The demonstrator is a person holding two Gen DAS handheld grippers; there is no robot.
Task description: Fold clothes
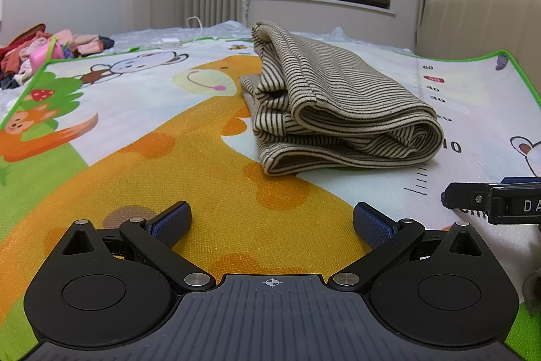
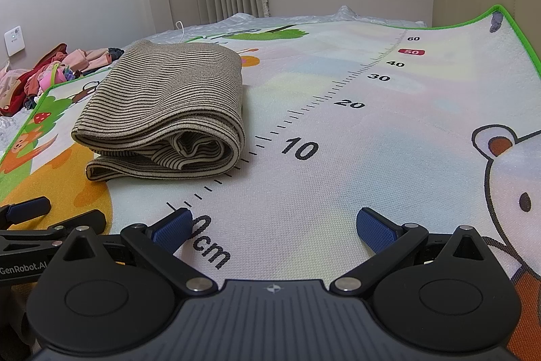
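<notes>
Hovering low over the cartoon-print play mat [image 2: 338, 158], both grippers empty. Left gripper [image 1: 272, 222]: fingers spread apart, nothing between. Right gripper [image 2: 274, 227]: same. Folded beige-and-brown striped knit garment [image 1: 331, 110] lies on the mat, clear of both. From left it's at 1 o'clock; from right at 11 o'clock, long axis running away from the cameras. Neither looks clearly nearer. Looks folded; pile of unfolded pink and red clothes [image 1: 44, 49] at 10 o'clock is probably next.
</notes>
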